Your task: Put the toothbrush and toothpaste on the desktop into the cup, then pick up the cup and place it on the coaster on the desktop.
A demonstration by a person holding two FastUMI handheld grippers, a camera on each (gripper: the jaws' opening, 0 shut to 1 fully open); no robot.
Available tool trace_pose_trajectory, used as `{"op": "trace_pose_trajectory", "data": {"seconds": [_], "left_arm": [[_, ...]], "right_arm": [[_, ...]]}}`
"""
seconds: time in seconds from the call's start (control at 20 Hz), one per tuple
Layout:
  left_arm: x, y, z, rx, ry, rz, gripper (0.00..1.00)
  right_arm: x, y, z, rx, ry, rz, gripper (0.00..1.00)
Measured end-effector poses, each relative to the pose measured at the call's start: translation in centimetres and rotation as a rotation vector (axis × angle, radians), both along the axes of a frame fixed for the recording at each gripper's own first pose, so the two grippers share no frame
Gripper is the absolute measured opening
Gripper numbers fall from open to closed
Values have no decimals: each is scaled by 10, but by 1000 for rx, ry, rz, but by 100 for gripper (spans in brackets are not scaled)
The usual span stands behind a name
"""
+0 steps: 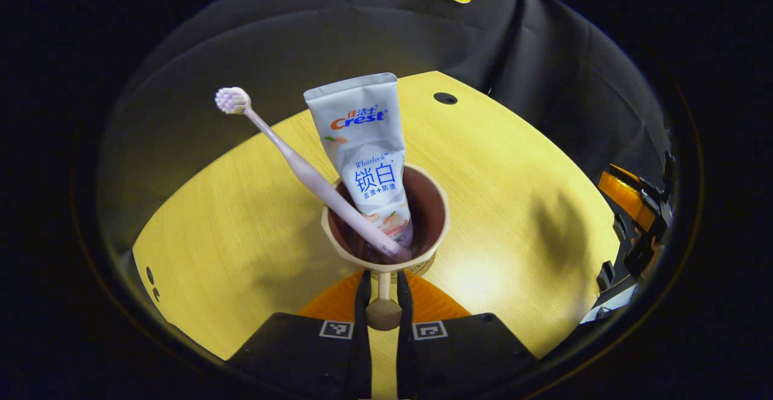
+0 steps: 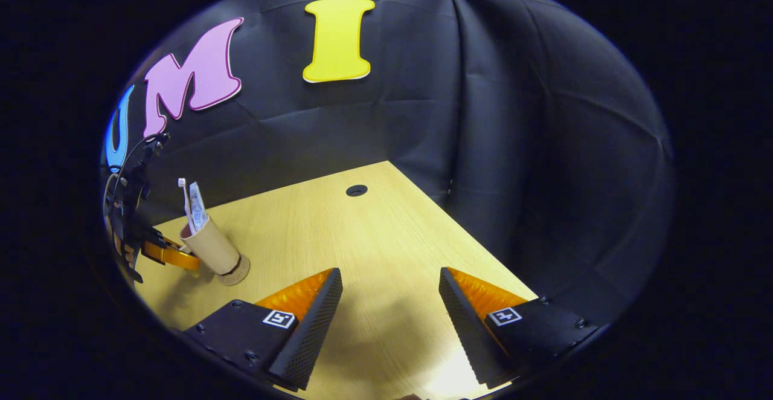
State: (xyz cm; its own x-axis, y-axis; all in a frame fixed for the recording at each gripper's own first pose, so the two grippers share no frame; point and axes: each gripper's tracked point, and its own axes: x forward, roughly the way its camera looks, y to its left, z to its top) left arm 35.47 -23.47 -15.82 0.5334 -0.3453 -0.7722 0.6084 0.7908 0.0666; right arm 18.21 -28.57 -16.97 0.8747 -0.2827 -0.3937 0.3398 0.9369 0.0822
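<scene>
Left gripper (image 1: pixel 383 294): jaws are standing narrow, both fingers pressing on the cup's handle.
Cup (image 1: pixel 432 240): sitting just ahead of those jaws, on the coaster (image 2: pixel 235 272).
Toothbrush (image 1: pixel 290 161): leaning in the cup, head up.
Toothpaste (image 1: pixel 365 146): standing in the cup beside it.
Right gripper (image 2: pixel 389 312): jaws are gaping wide over the desktop (image 2: pixel 368 243), holding nothing; the cup is sitting well apart.

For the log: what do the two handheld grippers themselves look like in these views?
Each gripper, left gripper and right gripper, has black, blocky finger mounts bearing a small square black-and-white marker tag on each side. The right gripper's fingers are wedge-shaped with finely dotted inner faces. Seen from the right gripper view, the left gripper's body carries dark looping cables.
</scene>
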Motion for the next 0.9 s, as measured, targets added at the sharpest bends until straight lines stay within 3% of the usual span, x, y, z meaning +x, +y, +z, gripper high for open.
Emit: {"op": "trace_pose_trajectory", "data": {"seconds": [0.35, 0.5, 0.6, 0.65, 0.8, 0.9], "left_arm": [[3, -15, -9, 16, 1, 12, 21], [1, -19, -10, 22, -18, 18, 27], [-1, -19, 0, -5, -39, 31, 36], [-2, -17, 10, -30, -53, 37, 32], [-13, -3, 38, -72, -118, 74, 97], [-30, 15, 72, -128, -189, 132, 97]], "right_arm": [[-5, 1, -6, 13, 8, 12, 99], [-6, 3, -5, 9, 5, 22, 99], [-7, 6, -3, 10, -1, 31, 99], [-8, 8, -1, 6, -3, 34, 99], [-15, 20, 11, 1, -20, 48, 99], [-20, 34, 25, -10, -39, 71, 99]]}}
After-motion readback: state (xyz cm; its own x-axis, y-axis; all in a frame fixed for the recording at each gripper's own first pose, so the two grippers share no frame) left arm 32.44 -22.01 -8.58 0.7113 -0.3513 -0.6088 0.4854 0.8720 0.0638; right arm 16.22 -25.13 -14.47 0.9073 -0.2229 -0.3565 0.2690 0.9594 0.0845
